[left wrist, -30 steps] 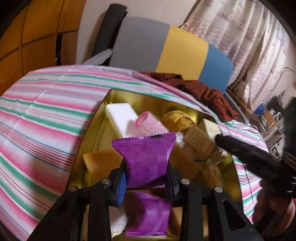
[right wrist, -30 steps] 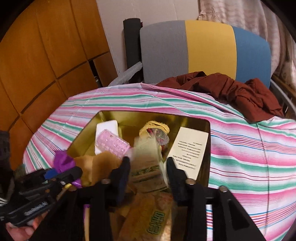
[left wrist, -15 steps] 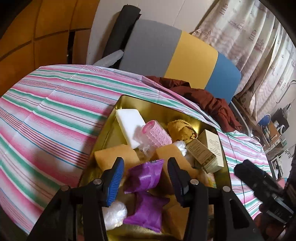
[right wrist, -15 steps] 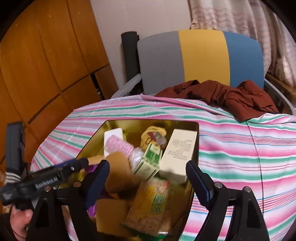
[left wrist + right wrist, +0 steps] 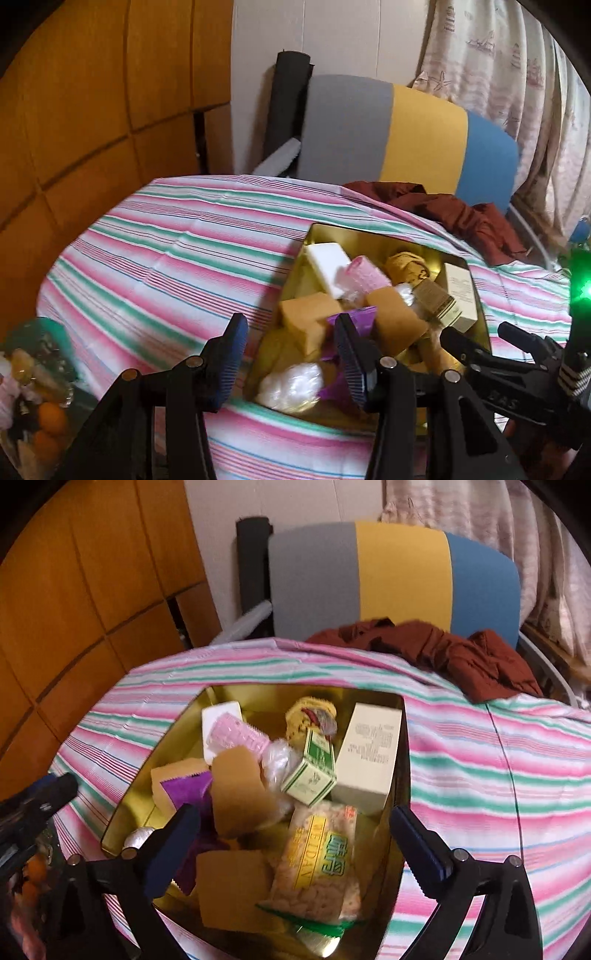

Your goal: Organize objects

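Fingers [image 5: 417, 843] above crowded gold tin [image 5: 400, 738]

Gold tin [image 5: 400, 738]; purple packet [image 5: 186, 788]; pink-green striped cloth [image 5: 480, 760].

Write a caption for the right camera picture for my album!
Open right claw above a gold tin packed with boxes, sponges and snacks.

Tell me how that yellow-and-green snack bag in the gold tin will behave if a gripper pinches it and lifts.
The snack bag looks like thin glossy film over loose puffed pieces, so it would probably sag and feel light. The film may slip between pads, and a hard pinch could crush the contents. It lies tilted on other things in the gold tin, so it may slide when nudged.
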`<action>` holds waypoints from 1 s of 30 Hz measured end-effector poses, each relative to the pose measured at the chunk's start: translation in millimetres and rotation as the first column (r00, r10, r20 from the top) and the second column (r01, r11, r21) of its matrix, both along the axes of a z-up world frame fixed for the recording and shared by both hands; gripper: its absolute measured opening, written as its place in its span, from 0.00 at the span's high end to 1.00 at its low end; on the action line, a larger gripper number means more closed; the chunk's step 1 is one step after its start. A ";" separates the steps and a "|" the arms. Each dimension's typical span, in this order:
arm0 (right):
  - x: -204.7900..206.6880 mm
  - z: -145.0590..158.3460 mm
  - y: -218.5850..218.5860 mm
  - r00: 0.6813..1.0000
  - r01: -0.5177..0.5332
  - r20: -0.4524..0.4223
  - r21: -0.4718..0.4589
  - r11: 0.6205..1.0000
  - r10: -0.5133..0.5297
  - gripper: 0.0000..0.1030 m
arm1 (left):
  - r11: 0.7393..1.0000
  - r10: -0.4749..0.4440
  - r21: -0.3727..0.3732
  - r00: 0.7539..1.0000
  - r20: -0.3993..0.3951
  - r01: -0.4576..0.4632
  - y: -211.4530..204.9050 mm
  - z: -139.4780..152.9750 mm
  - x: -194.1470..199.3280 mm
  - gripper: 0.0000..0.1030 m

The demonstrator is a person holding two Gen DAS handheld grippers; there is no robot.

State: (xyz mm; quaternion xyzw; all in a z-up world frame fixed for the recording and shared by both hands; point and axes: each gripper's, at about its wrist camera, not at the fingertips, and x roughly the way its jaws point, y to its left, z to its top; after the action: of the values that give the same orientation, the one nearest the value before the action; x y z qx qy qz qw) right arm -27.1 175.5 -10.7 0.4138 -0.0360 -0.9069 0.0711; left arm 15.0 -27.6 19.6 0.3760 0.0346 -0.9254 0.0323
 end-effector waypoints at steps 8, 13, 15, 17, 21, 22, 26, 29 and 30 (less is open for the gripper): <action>5.8 5.2 -13.9 0.999 -0.020 0.048 0.043 0.999 0.018 0.00 | 0.999 0.030 -0.029 0.999 -0.016 -0.031 -1.8 11.4 9.9 0.52; 11.8 14.2 -10.1 0.999 0.003 0.049 0.061 0.998 -0.006 0.00 | 0.998 0.025 -0.055 0.997 0.068 -0.021 8.9 4.8 1.8 0.52; 14.6 16.5 -8.2 0.998 0.007 0.058 0.058 0.998 -0.010 0.00 | 0.999 0.004 -0.036 0.994 0.109 0.000 13.4 -1.1 -2.0 0.52; 17.3 18.1 -6.7 0.998 0.005 0.061 0.060 0.998 -0.009 0.00 | 1.000 -0.014 -0.017 0.992 0.127 0.016 17.9 -5.3 -2.8 0.52; 20.7 19.2 -2.4 0.998 0.021 0.056 0.078 0.997 -0.026 0.00 | 0.999 -0.024 -0.039 0.990 0.141 0.030 29.6 -9.3 -1.6 0.52; 21.5 19.3 -0.5 0.998 0.030 0.055 0.082 0.996 -0.035 0.00 | 0.998 -0.025 -0.049 0.990 0.142 0.032 32.0 -9.7 -1.5 0.52; 22.7 19.8 7.5 0.995 0.072 0.057 0.083 0.994 -0.076 0.00 | 0.996 -0.034 -0.073 0.989 0.147 0.045 40.0 -10.5 -1.8 0.52; 21.4 18.2 9.4 0.993 0.085 0.075 0.096 0.992 -0.092 0.00 | 0.996 -0.048 -0.073 0.988 0.150 0.059 44.0 -10.5 -1.5 0.52; 21.5 17.5 9.8 0.993 0.085 0.077 0.096 0.992 -0.093 0.00 | 0.995 -0.051 -0.072 0.987 0.151 0.062 44.2 -10.4 -2.0 0.52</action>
State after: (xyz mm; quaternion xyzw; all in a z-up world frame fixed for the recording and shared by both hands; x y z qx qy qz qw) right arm -5.6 185.3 6.7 0.4510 -0.0152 -0.8923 0.0098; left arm 13.0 16.6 9.2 0.4432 -0.0140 -0.8960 0.0228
